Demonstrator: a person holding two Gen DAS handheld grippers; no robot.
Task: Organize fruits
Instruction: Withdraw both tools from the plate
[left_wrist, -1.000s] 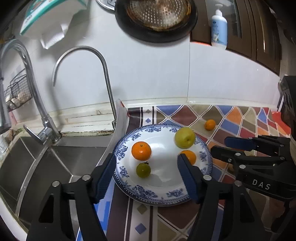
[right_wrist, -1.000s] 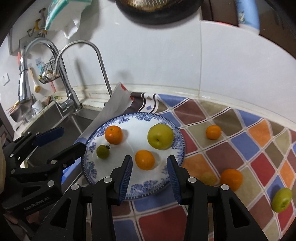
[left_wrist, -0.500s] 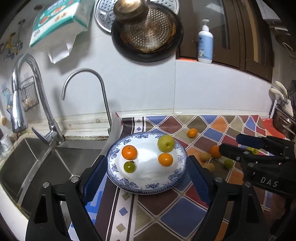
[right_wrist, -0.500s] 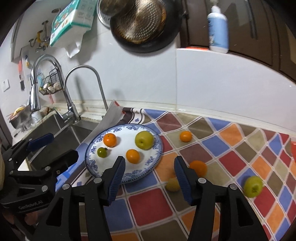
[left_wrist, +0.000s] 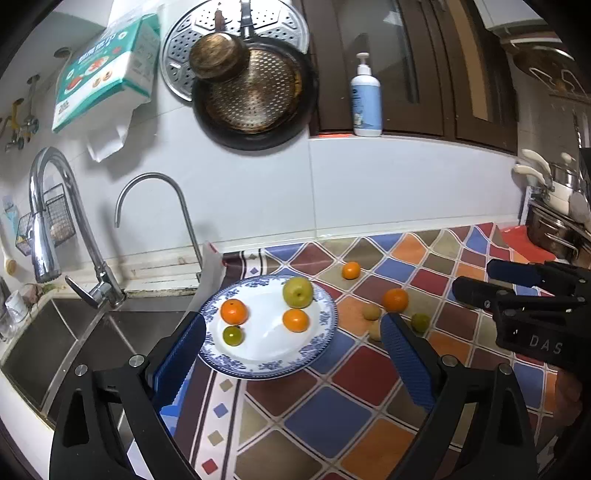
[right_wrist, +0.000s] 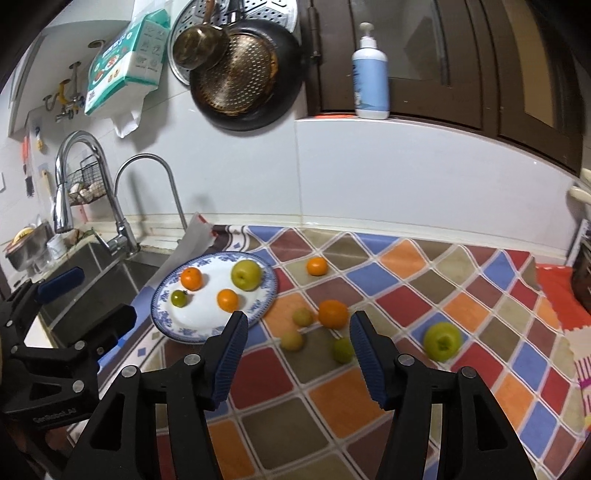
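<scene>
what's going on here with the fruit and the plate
A person holds a claw in each hand above a kitchen counter, sorting fruit onto a plate. Four pieces lie on it: two oranges, a green apple and a small green fruit. Six more sit loose on the tablecloth to its right, including another apple. The left claw and right claw are both empty, jaws opening, nothing between them.

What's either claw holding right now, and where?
Nothing. Left claw and right claw are both opening, with no fruit between their jaws.
</scene>
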